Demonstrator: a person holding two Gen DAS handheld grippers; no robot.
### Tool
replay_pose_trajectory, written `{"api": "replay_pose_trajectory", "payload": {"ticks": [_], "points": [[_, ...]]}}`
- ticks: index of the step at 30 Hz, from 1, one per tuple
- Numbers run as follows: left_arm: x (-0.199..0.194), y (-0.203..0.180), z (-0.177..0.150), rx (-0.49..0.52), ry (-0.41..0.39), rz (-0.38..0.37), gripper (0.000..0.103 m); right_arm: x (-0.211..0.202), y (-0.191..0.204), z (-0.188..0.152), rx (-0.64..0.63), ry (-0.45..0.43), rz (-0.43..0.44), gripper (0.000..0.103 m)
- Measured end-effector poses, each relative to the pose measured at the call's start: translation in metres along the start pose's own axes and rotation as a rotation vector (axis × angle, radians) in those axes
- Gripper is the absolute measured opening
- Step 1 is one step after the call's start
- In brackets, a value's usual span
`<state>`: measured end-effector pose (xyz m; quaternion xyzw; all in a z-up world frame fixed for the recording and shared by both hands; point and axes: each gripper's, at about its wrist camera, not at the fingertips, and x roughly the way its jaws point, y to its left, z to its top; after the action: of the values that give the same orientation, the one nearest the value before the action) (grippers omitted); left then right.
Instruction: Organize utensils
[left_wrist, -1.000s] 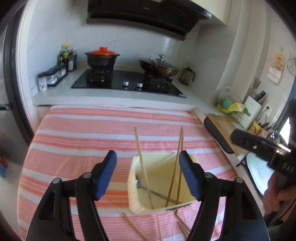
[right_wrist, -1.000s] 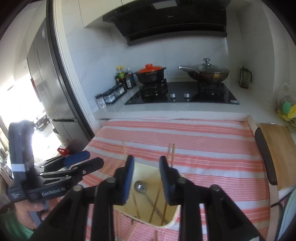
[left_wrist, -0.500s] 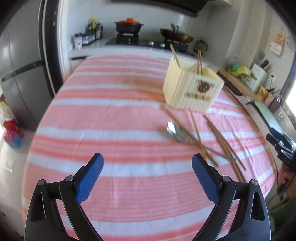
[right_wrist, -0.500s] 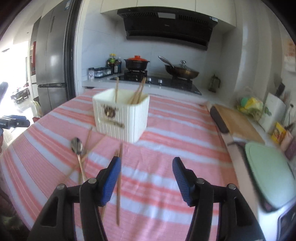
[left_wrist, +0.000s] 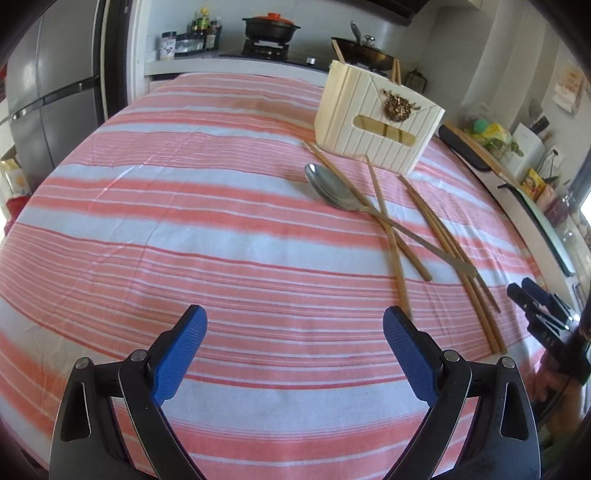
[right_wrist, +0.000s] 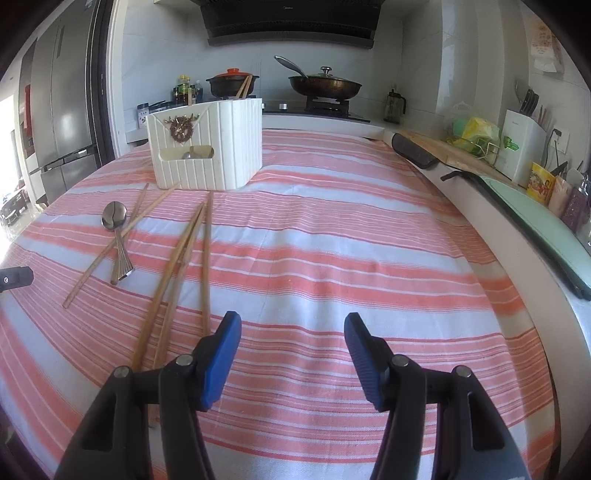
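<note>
A cream utensil holder (left_wrist: 376, 122) stands on the striped cloth, with chopsticks sticking out of it; it also shows in the right wrist view (right_wrist: 207, 144). In front of it lie a metal spoon (left_wrist: 332, 190) (right_wrist: 114, 218) and several wooden chopsticks (left_wrist: 447, 243) (right_wrist: 184, 251), some crossed. My left gripper (left_wrist: 293, 328) is open and empty, well short of the utensils. My right gripper (right_wrist: 291, 332) is open and empty, with the near chopstick ends just left of its left finger (right_wrist: 221, 354). The right gripper shows at the right edge of the left wrist view (left_wrist: 543, 314).
The pink and white striped cloth (right_wrist: 351, 258) covers the table. Behind is a stove with a red-lidded pot (right_wrist: 231, 81) and a wok (right_wrist: 325, 86). On the right counter are a cutting board (right_wrist: 443, 151), a knife block (right_wrist: 524, 144) and a green board (right_wrist: 543, 218).
Both grippers have pulled back from above the holder to the near edge of the table and opened wider. The spoon and loose chopsticks have come into view.
</note>
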<state>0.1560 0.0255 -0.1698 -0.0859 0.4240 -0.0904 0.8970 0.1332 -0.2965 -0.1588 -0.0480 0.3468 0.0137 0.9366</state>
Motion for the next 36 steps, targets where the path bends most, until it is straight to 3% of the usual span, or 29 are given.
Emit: {"api": "replay_pose_trajectory", "payload": {"ticks": [3,6,9,12,16,22,24,26,28,31,36], "points": [[-0.007,-0.015,0.003,0.005,-0.007,-0.055,0.097,-0.006,0.000,-0.002,0.009,-0.030,-0.021,0.059],[-0.015,-0.034,0.013,-0.009,-0.009,-0.175,0.097,-0.007,-0.003,-0.003,0.031,-0.037,-0.015,0.059],[-0.008,-0.060,0.025,-0.030,0.037,-0.316,0.096,-0.006,-0.006,-0.002,0.044,-0.034,-0.008,0.059],[0.010,-0.088,0.033,-0.045,0.090,-0.399,0.096,-0.006,-0.006,-0.002,0.047,-0.039,-0.011,0.059],[0.044,-0.112,0.034,-0.070,0.158,-0.417,0.086,-0.007,-0.006,-0.002,0.050,-0.047,-0.015,0.059],[0.080,-0.115,0.034,-0.193,0.232,-0.416,0.075,-0.007,-0.008,-0.003,0.061,-0.054,-0.009,0.059],[0.083,-0.113,0.037,-0.228,0.218,-0.406,0.068,-0.008,-0.008,-0.003,0.062,-0.056,-0.008,0.059],[0.089,-0.110,0.039,-0.270,0.233,-0.410,0.040,-0.008,-0.008,-0.003,0.063,-0.059,-0.009,0.059],[0.097,-0.106,0.038,-0.305,0.250,-0.408,0.025,-0.008,-0.008,-0.003,0.064,-0.058,-0.013,0.059],[0.097,-0.097,0.038,-0.330,0.234,-0.390,0.014,-0.008,-0.008,-0.003,0.069,-0.057,-0.015,0.059],[0.084,-0.075,0.042,-0.331,0.242,-0.387,0.011,-0.007,-0.009,-0.003,0.077,-0.055,-0.021,0.059]]}}
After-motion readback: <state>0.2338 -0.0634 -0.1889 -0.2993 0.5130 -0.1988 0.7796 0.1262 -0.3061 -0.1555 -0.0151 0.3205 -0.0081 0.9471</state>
